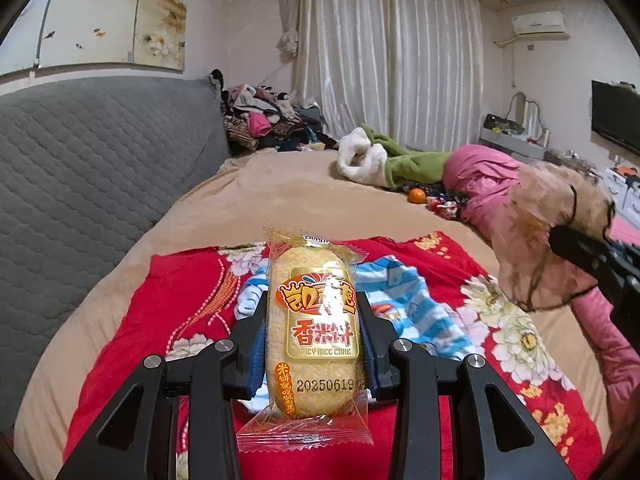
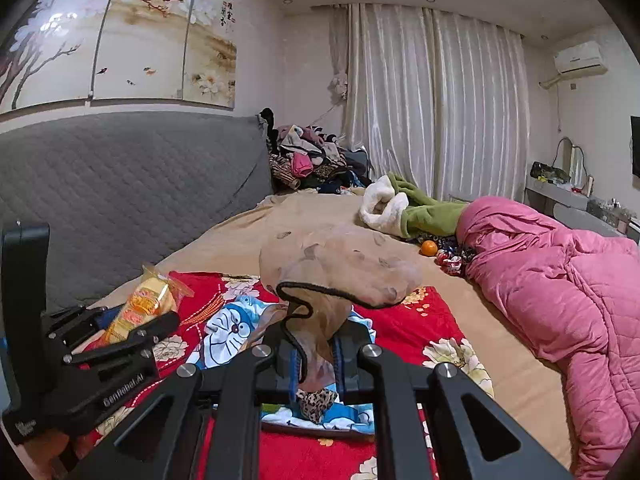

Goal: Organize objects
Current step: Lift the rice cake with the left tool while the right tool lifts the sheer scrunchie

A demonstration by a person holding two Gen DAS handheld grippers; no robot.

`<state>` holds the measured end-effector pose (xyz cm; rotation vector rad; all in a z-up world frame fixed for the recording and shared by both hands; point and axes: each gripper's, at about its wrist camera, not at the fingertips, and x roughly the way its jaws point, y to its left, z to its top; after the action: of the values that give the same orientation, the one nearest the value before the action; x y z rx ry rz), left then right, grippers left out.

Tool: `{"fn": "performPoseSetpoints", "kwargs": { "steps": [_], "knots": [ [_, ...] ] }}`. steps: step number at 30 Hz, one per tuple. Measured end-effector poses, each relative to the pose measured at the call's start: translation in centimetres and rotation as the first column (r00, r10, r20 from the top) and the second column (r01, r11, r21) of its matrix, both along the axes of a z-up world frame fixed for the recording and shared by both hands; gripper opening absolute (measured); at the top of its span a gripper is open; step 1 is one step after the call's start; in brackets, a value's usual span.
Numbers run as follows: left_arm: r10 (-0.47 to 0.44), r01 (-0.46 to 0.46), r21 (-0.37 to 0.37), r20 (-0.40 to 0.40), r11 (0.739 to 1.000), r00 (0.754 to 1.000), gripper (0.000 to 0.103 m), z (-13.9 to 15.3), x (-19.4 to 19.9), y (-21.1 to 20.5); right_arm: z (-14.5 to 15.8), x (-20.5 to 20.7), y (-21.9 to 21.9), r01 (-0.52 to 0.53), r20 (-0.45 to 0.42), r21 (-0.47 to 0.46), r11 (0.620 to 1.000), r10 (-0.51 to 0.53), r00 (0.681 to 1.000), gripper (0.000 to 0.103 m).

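Left wrist view: the left gripper [image 1: 316, 344] has its jaws clamped on a clear-wrapped, oval, golden rice cake packet [image 1: 314, 340], held upright above a red floral quilt [image 1: 180, 300] spread over the tan-covered bed [image 1: 280, 184]. Directly behind the packet a blue-and-white striped cartoon garment [image 1: 404, 300] lies crumpled on the quilt. At the right edge, the right gripper [image 1: 568, 248] carries a sheer beige stocking with a dark trimmed edge [image 1: 548, 232], lifted clear of the bed.

Right wrist view: the jaws of the right gripper [image 2: 316, 364] are drawn tightly together on the thin stocking [image 2: 340, 268], whose loose end balloons upward above the quilt [image 2: 400, 328] and the cartoon garment [image 2: 228, 332]; a small leopard-print piece [image 2: 316, 400] shows just under the jaws. To the left, the left gripper [image 2: 132, 328] grips the rice cake packet [image 2: 140, 308]. Farther back a green-and-white fleece garment [image 2: 404, 204], a small orange fruit [image 2: 429, 248] and a pink quilted coat [image 2: 560, 280] remain strewn across the bed [image 2: 304, 216], and a heap of mixed clothes [image 2: 312, 160] sits beside the grey quilted headboard [image 2: 120, 184].

The tidying appears to be at an early stage: two items are in hand but not yet set down anywhere, and most of the clutter seems untouched.
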<state>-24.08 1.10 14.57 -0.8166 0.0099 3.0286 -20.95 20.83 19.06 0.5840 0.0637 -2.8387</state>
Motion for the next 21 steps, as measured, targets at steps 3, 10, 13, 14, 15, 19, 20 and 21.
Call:
{"fn": "performPoseSetpoints", "kwargs": {
  "steps": [3,10,13,14,15,19,20,21],
  "knots": [
    [0.007,-0.007,-0.002,0.001,1.000,1.000,0.039,0.0,-1.3,-0.3,-0.5,-1.0,-0.1,-0.002,0.006,-0.004,1.000,0.002,1.000,0.013],
    [0.020,-0.020,0.016,0.012,1.000,1.000,0.039,-0.9,-4.5,-0.7,-1.1,-3.3,-0.6,-0.014,0.004,-0.001,1.000,0.014,1.000,0.013],
    [0.021,-0.021,0.028,0.020,0.999,1.000,0.039,-1.7,-5.8,-0.6,-1.6,-4.4,-0.8,-0.021,0.002,-0.001,1.000,0.021,1.000,0.013],
    [0.020,-0.021,0.029,0.022,0.999,1.000,0.039,-1.9,-6.2,-0.4,-1.7,-4.8,-0.9,-0.025,0.003,-0.002,1.000,0.025,1.000,0.013],
    [0.023,-0.023,0.030,0.023,0.999,0.999,0.039,-2.3,-6.7,-0.4,-2.0,-5.3,-0.9,-0.029,0.004,-0.004,1.000,0.029,1.000,0.013],
    [0.020,-0.021,0.041,0.034,0.999,0.999,0.039,-3.8,-8.4,0.1,-3.0,-6.8,-1.0,-0.032,0.011,-0.011,0.999,0.032,0.999,0.013],
    [0.017,-0.019,0.041,0.035,0.999,0.999,0.039,-4.1,-8.7,0.3,-3.3,-7.1,-0.9,-0.033,0.013,-0.013,0.999,0.033,0.999,0.013],
    [0.017,-0.019,0.039,0.037,0.999,0.999,0.039,-4.6,-9.1,0.5,-3.6,-7.5,-0.8,-0.034,0.015,-0.016,0.999,0.034,0.999,0.013]
  ]
}}
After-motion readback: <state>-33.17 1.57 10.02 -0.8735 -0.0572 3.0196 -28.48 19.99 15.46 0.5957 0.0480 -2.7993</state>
